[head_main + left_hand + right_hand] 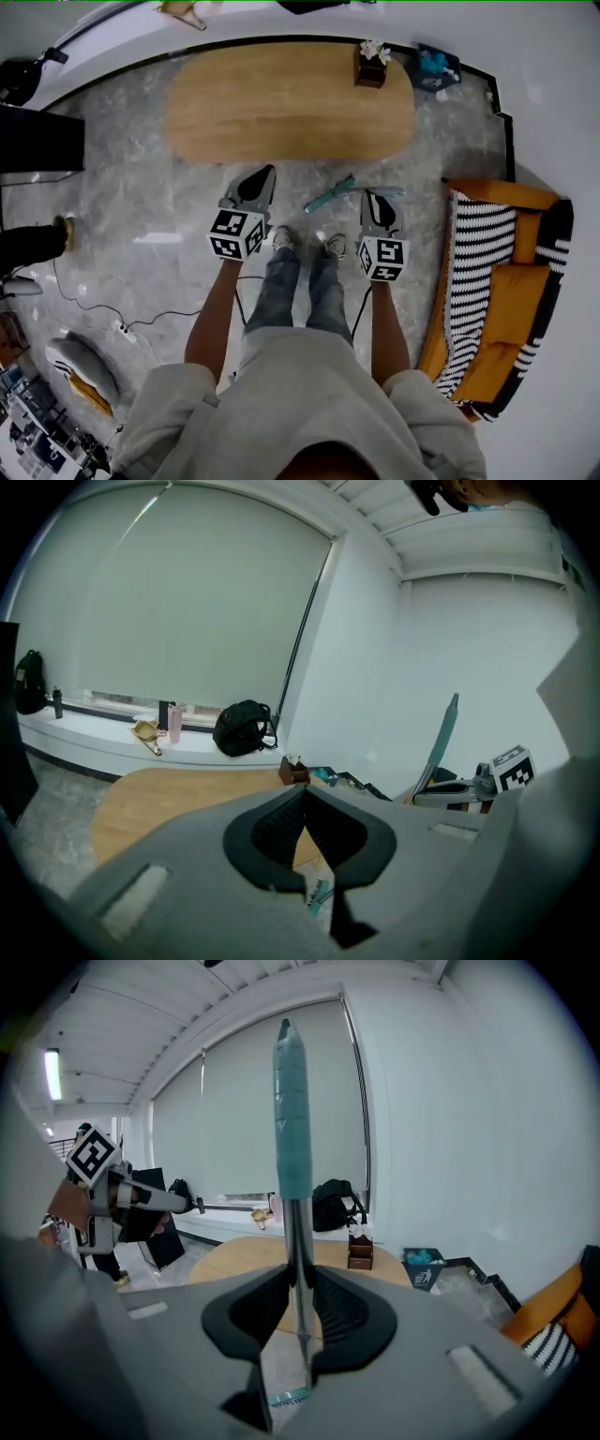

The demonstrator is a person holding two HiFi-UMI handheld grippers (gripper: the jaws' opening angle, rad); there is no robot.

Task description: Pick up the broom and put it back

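The right gripper (298,1274) is clamped on the broom's (292,1147) metal pole. The teal grip rises above its jaws, and the brush end hangs low near the floor (141,206), just ahead of the person's shoes (284,237) and short of the table (291,103). The left gripper (302,794) has its jaws pressed together on nothing, apart from the broom.

No readable text or labels
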